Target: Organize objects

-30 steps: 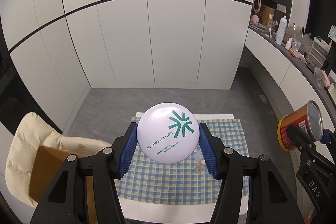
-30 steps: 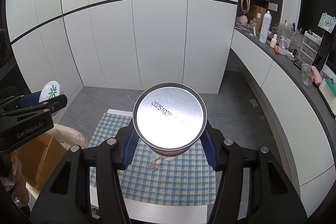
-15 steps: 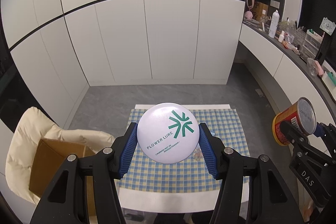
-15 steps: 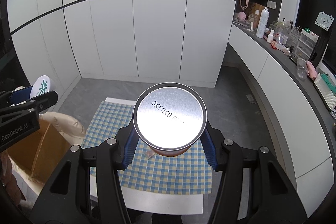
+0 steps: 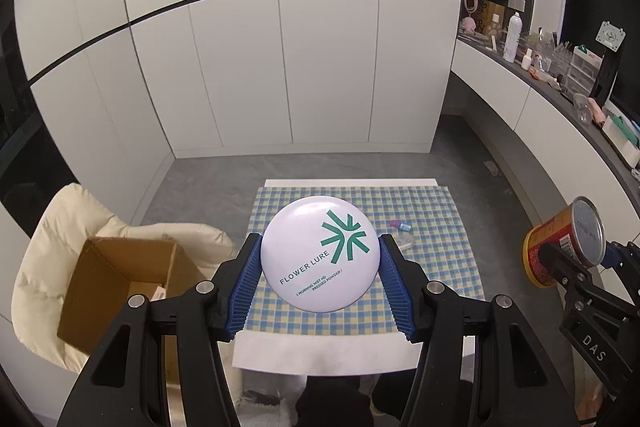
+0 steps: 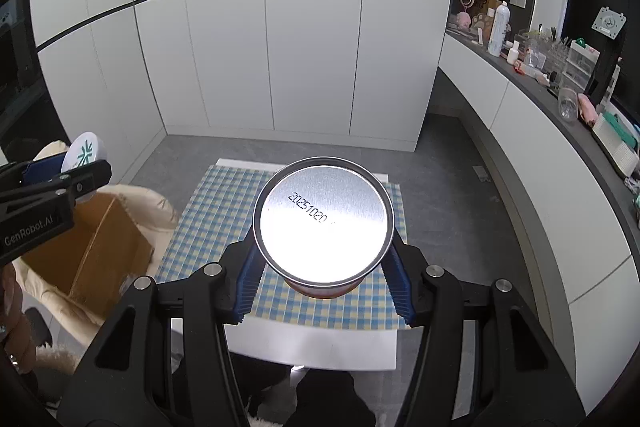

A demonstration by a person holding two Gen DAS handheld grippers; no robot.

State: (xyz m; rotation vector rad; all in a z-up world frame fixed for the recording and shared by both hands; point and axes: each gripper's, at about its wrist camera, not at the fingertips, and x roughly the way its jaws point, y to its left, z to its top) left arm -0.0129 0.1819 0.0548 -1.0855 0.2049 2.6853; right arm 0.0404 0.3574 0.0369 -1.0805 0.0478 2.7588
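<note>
My left gripper (image 5: 320, 267) is shut on a round white compact (image 5: 320, 253) printed with a green star and "FLOWER LURE", held in the air above the checked cloth (image 5: 436, 267). My right gripper (image 6: 322, 251) is shut on a red and yellow tin can (image 6: 323, 223), its silver dated end toward the camera. The can (image 5: 564, 247) and right gripper also show at the right edge of the left wrist view. The compact (image 6: 82, 157) shows at the left of the right wrist view. Small items (image 5: 400, 231) lie on the cloth.
An open cardboard box (image 5: 120, 287) sits on a cream cushioned chair (image 5: 60, 239) left of the small white table (image 5: 320, 355). White cupboards stand behind across grey floor. A dark counter (image 6: 560, 87) crowded with bottles and bins runs along the right.
Both grippers have pulled back from the table with their loads, so the whole cloth and the table's near edge now show. The box has come further into view.
</note>
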